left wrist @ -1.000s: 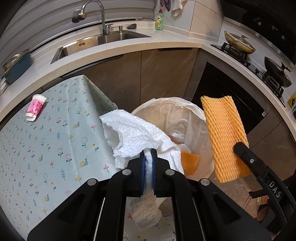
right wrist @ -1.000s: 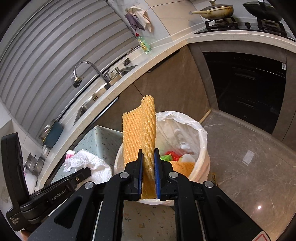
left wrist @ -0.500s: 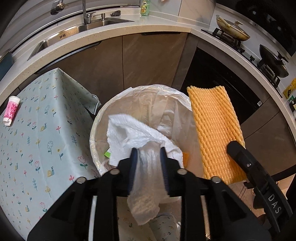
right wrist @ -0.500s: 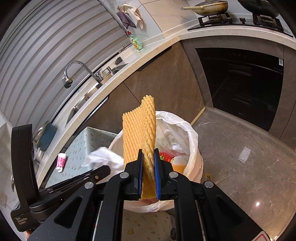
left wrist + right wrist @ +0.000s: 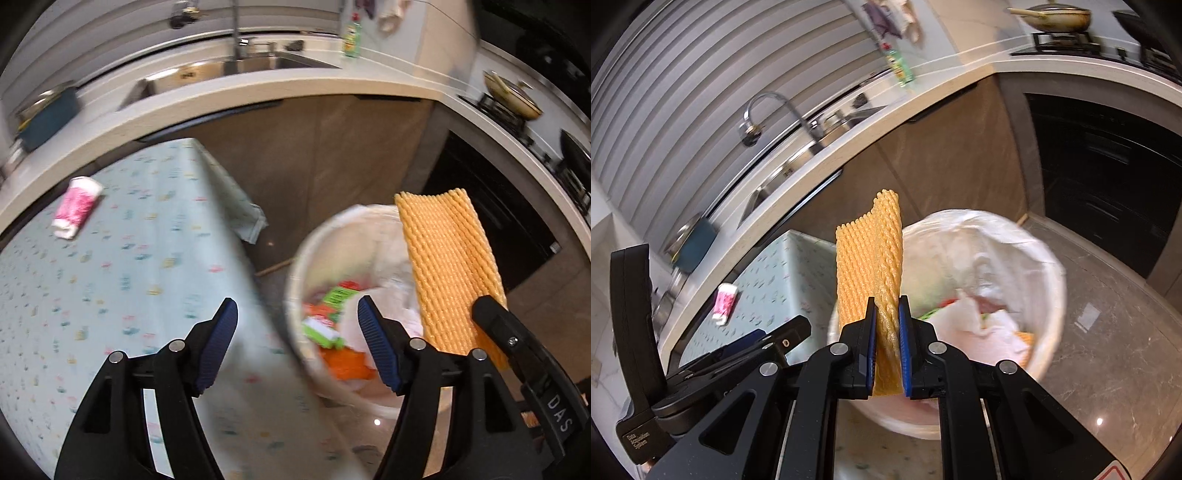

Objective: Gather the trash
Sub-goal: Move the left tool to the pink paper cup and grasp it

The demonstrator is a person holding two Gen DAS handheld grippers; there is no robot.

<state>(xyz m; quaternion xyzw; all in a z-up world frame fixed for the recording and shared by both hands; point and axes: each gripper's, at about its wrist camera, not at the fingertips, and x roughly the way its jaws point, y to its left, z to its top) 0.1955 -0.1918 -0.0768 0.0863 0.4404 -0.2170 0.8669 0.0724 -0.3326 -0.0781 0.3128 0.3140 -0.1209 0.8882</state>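
Note:
My left gripper (image 5: 297, 308) hangs over the gap between the table edge and the bin, its jaws opening with nothing between them. The white paper towel (image 5: 975, 325) lies inside the white lined trash bin (image 5: 1049, 273) among green and red wrappers (image 5: 332, 314). My right gripper (image 5: 887, 308) is shut on an orange foam net sleeve (image 5: 868, 258), which stands upright in front of the bin's near rim (image 5: 291, 295). The same orange foam net sleeve (image 5: 447, 266) shows at the right in the left wrist view. A pink-and-white paper cup (image 5: 75, 210) lies on its side on the table.
A table with a pale floral cloth (image 5: 122, 288) fills the left. Behind it run the counter, sink and faucet (image 5: 764, 110), a green soap bottle (image 5: 351, 35), and a stove with pans (image 5: 513, 99). Grey marble floor (image 5: 1108, 332) surrounds the bin.
My left gripper opened and let go of the white paper towel, which dropped into the bin; it then swung left toward the table. The right gripper kept the foam sleeve and shifted slightly.

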